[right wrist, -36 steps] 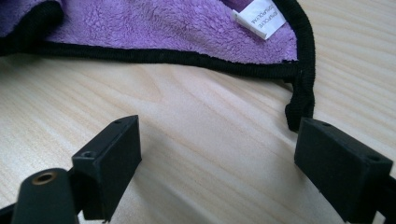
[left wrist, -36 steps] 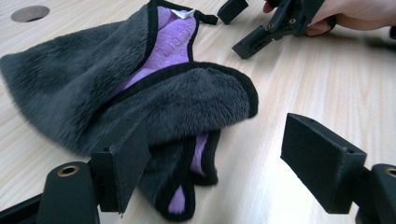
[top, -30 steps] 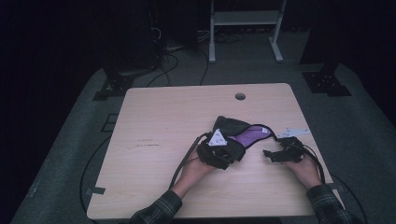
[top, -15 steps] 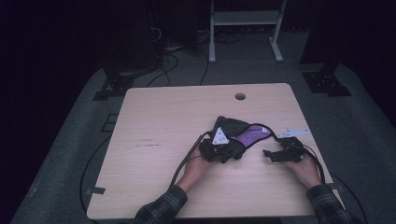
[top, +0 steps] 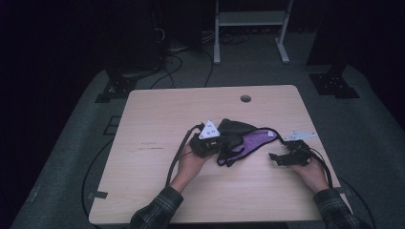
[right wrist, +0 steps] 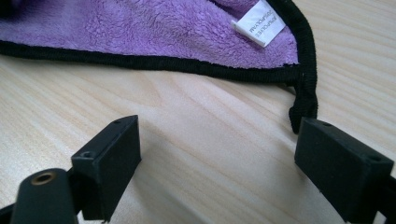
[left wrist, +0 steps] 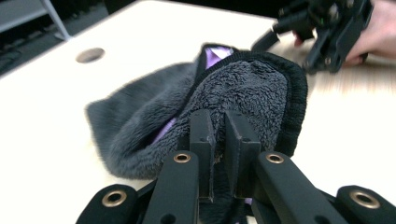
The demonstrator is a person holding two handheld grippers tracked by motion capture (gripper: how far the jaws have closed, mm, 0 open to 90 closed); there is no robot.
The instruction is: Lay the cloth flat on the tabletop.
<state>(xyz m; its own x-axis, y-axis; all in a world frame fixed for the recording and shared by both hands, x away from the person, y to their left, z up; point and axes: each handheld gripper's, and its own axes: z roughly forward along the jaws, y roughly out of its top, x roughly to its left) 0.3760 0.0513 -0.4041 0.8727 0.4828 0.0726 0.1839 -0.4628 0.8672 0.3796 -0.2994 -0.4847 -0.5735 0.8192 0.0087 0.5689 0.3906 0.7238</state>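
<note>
The left gripper (left wrist: 218, 140) is clamping the grey edge of the cloth (top: 248, 138), lying right of the table's (top: 157, 124) centre, probably for folding it. The right gripper (right wrist: 217, 163) is waiting with jaws apart near the cloth's black-edged purple corner (right wrist: 299, 70).

- A pale wooden table (top: 157, 124) stands on a dark grey floor, with a small round hole (top: 245, 98) near its far edge.
- A crumpled cloth (top: 243, 140), dark grey on one face and purple on the other, lies right of the table's middle.
- The left gripper (top: 208, 142), a grey three-cornered plate on top, sits against the cloth's left end.
- The right gripper (top: 276, 157) rests on the table just right of the cloth, apart from it.
- Both forearms wear plaid sleeves (top: 157, 210).
- Black cables trail off the table's near side.
</note>
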